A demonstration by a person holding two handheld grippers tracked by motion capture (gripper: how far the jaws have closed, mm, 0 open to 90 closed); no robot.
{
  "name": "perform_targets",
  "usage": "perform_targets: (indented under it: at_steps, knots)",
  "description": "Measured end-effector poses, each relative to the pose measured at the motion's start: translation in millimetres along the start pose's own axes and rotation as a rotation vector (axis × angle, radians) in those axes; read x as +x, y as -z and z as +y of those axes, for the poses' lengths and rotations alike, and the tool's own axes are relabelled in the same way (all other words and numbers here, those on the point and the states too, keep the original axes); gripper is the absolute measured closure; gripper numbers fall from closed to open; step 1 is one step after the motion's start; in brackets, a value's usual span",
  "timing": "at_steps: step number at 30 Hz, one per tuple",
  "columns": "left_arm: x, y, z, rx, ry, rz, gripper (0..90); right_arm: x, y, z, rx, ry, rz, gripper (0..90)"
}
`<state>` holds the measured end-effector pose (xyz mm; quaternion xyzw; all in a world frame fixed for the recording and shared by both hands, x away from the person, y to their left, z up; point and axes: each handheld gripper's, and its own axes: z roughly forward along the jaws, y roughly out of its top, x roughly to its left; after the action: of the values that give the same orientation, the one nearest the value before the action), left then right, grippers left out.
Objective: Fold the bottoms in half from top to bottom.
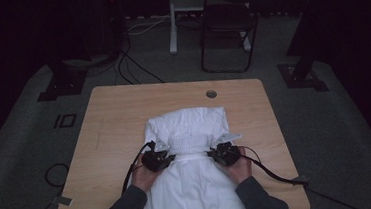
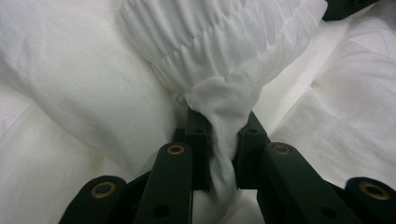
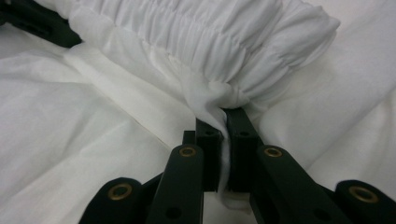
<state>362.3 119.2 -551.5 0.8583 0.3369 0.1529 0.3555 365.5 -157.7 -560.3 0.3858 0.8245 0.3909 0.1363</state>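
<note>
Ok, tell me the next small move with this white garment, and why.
Probably lower the gathered band onto the garment and let go. Both the left gripper and the right gripper are shut on the band's two ends, and the band already sits folded over the garment's middle on the table, so the fold looks nearly laid.

dim recording lab – rig stands [image 1: 302,70], floor cables [image 1: 135,71], lone wooden table [image 1: 124,114].
</note>
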Motion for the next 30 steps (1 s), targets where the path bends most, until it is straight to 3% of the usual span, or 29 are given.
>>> perform_targets:
  at_steps: [5,19,25,30]
  knots:
    - [16.2,-8.9,7.6,-0.013,0.035,0.009,79.6,-12.0,-14.7,15.2,-0.006,-0.024,-0.024,85.6]
    - [52.6,-39.6,42.0,0.002,0.057,0.062,79.6,-40.9,-41.4,44.8,-0.011,-0.087,-0.087,85.6]
    - [57.0,-50.7,56.1,0.022,0.053,0.104,79.5,-53.0,-47.6,53.2,-0.008,-0.111,-0.117,85.6]
    - [52.7,-48.5,56.7,0.032,0.036,0.125,79.7,-55.0,-48.0,54.4,-0.008,-0.117,-0.116,85.5]
